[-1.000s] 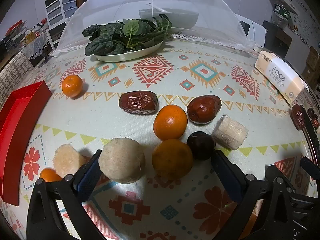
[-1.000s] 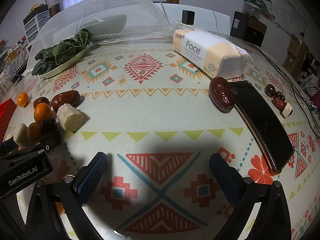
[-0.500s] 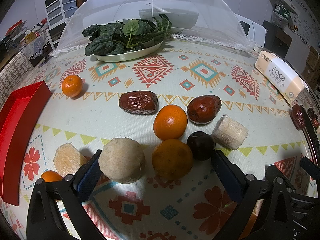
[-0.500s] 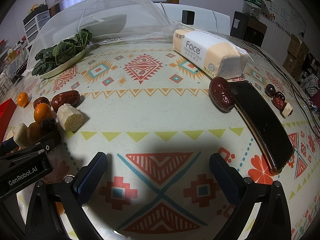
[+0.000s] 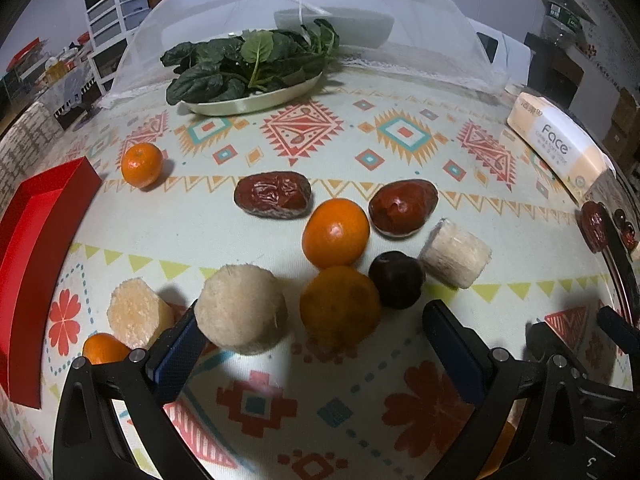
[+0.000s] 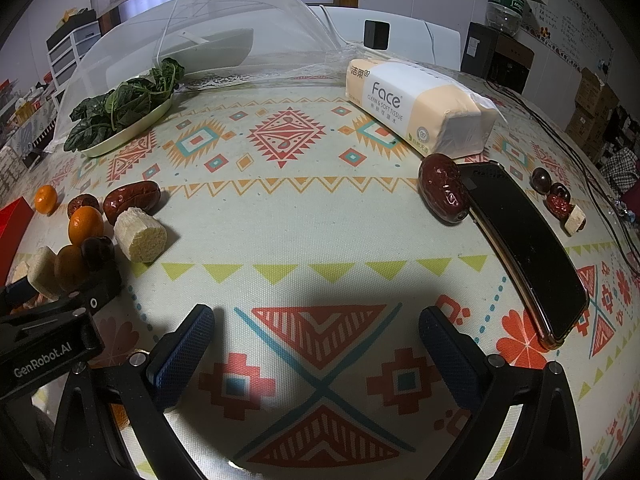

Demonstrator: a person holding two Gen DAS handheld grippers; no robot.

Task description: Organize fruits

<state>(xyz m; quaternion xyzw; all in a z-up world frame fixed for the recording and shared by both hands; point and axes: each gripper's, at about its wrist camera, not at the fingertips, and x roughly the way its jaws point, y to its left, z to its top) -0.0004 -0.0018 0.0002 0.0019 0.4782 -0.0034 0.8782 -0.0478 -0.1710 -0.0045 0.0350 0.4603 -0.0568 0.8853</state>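
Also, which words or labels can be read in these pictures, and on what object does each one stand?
"Face": soft peach-and-white tissue pack.
"CLEAN & SOFT TISSUE": same pack, below the brand.
"GenRobot.AI": black body of the left tool.
Chinese characters on the pack end, and the clear plastic bottle's label: too small to read.

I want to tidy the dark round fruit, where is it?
In the left wrist view the dark round fruit lies right of centre on the tablecloth, touching the near orange, with the pale cut stick on its right.
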